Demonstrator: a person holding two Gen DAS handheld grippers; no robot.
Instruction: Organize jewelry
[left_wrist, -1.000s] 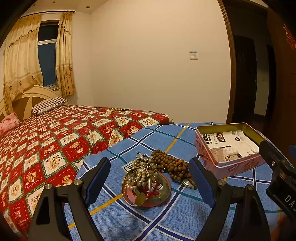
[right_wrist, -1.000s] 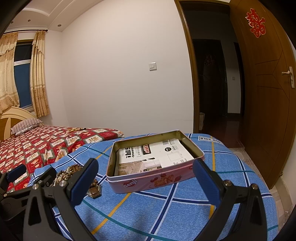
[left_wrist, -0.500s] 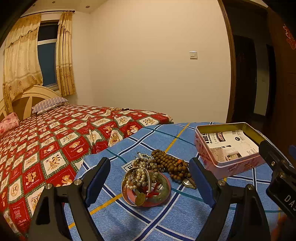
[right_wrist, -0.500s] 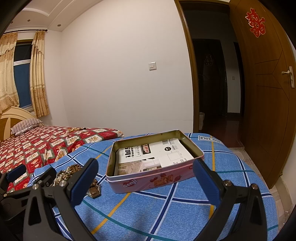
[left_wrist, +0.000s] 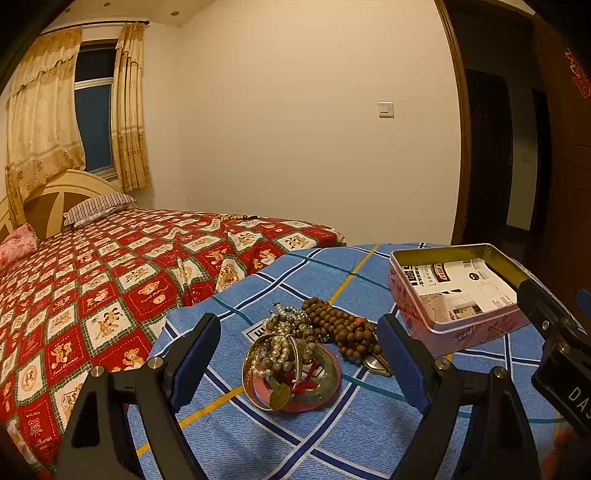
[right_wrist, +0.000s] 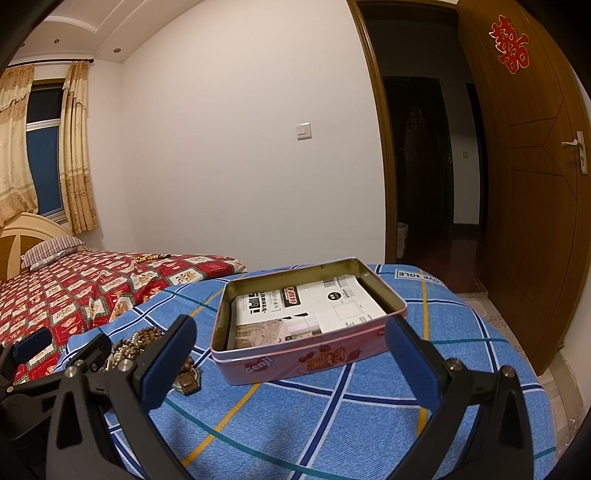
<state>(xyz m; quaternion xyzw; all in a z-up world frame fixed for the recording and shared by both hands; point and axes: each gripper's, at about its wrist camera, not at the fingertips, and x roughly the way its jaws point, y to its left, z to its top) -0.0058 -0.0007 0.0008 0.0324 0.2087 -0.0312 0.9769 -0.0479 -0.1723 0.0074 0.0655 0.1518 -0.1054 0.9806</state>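
A heap of jewelry lies on the blue checked cloth: a pink and green bangle (left_wrist: 325, 384) with pearl strands (left_wrist: 275, 354) over it, and a brown wooden bead string (left_wrist: 338, 325) behind. My left gripper (left_wrist: 299, 354) is open and empty, its fingers either side of the heap, close in front of it. An open pink tin (right_wrist: 306, 354) lined with printed paper (right_wrist: 314, 306) stands to the right; it also shows in the left wrist view (left_wrist: 458, 325). My right gripper (right_wrist: 291, 354) is open and empty in front of the tin.
A bed with a red patterned quilt (left_wrist: 110, 280) borders the blue cloth (right_wrist: 332, 424) on the left. A metal pendant (right_wrist: 186, 382) lies at the edge of the heap near the tin. An open wooden door (right_wrist: 535, 184) stands at the right.
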